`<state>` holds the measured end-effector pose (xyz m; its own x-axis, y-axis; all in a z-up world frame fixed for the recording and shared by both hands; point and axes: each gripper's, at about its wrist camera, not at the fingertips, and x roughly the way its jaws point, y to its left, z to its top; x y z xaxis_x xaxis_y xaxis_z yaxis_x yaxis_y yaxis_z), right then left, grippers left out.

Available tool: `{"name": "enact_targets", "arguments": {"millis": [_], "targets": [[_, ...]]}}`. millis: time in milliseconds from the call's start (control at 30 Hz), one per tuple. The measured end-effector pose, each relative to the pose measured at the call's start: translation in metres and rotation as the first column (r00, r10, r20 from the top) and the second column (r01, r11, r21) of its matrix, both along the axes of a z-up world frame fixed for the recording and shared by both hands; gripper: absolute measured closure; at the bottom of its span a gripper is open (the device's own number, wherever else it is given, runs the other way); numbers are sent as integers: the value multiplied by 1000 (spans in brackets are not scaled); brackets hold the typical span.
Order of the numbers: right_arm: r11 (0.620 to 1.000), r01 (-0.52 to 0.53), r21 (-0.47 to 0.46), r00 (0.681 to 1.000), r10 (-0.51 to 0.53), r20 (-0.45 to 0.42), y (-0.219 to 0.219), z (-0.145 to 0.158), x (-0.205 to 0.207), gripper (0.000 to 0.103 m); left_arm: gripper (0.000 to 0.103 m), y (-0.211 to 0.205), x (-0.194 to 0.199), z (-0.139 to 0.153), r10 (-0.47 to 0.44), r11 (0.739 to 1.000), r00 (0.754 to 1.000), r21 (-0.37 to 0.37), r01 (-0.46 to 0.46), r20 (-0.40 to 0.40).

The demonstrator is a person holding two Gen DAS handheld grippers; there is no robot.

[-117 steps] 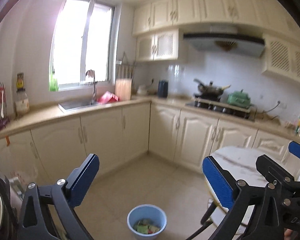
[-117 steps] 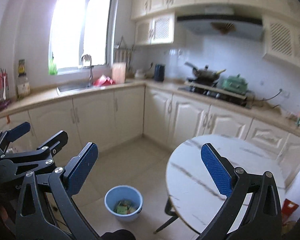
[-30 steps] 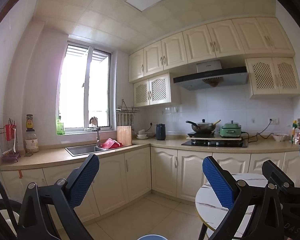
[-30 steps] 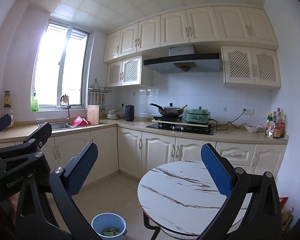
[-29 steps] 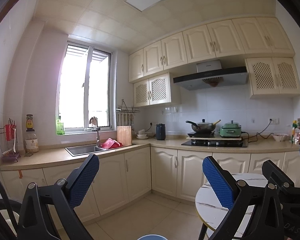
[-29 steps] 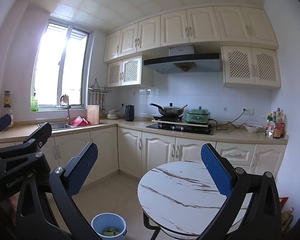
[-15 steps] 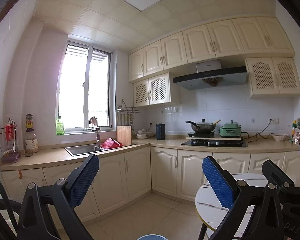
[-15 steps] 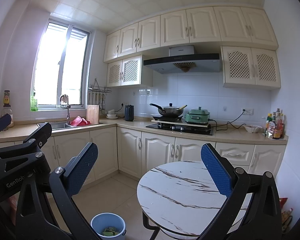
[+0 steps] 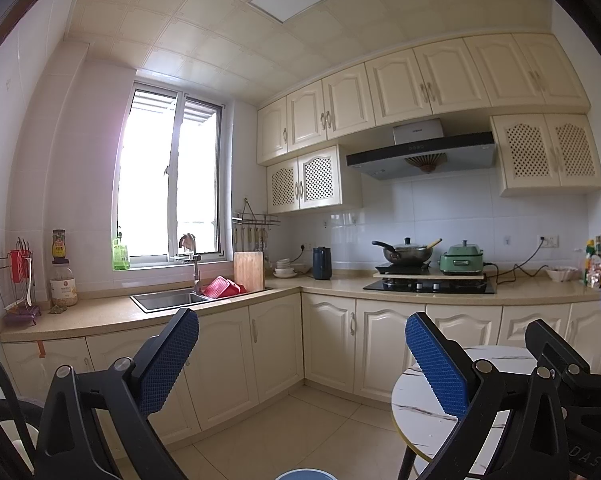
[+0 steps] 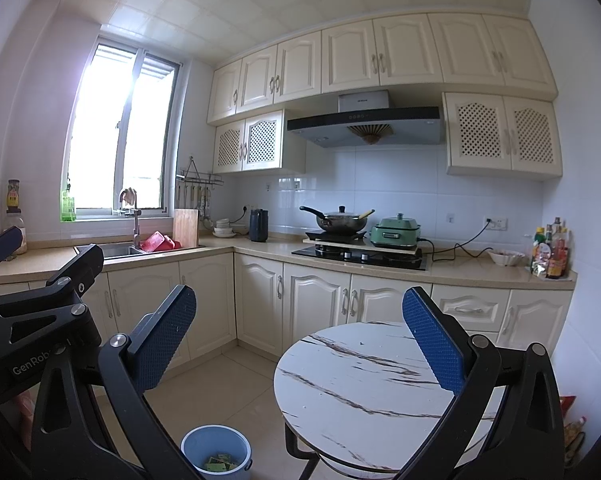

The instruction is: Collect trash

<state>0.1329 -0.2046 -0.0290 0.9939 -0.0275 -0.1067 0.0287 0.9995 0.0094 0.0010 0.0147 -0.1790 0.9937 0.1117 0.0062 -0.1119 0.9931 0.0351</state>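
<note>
Trash, as far as either view shows, lies only inside the blue bin (image 10: 216,454) on the tiled floor, where a few green and yellowish scraps sit at the bottom; the bin stands just beside the base of the round marble table (image 10: 364,384), on its left. In the left wrist view only a sliver of the bin's rim shows at the bottom edge. The tabletop looks bare in both views, and the visible stretch of floor carries no loose wrappers or scraps, so the collecting appears to be largely or wholly done, though the area under the table and directly below the grippers is hidden and cannot be ruled out. A red and yellow packet (image 10: 568,408) shows at the far right beyond the table, but whether it counts as trash cannot be told. The left gripper (image 9: 300,344) is raised and level, facing the cabinets, its blue pads spread wide with nothing between them. The right gripper (image 10: 298,322) is likewise held high over the table's near side, pads wide apart and empty. Neither tool points at the bin or at any item. If anything is left, it would be a last look around the hidden floor; otherwise the pose reads as the end of the job
</note>
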Motion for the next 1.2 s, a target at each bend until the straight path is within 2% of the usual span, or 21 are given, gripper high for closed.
{"name": "enact_targets", "arguments": {"millis": [1200], "targets": [[1000,1,0,1000,-1,-1,-3,0,0,0,1,8,5,2,-4,1000,1000,2,4,0]]}}
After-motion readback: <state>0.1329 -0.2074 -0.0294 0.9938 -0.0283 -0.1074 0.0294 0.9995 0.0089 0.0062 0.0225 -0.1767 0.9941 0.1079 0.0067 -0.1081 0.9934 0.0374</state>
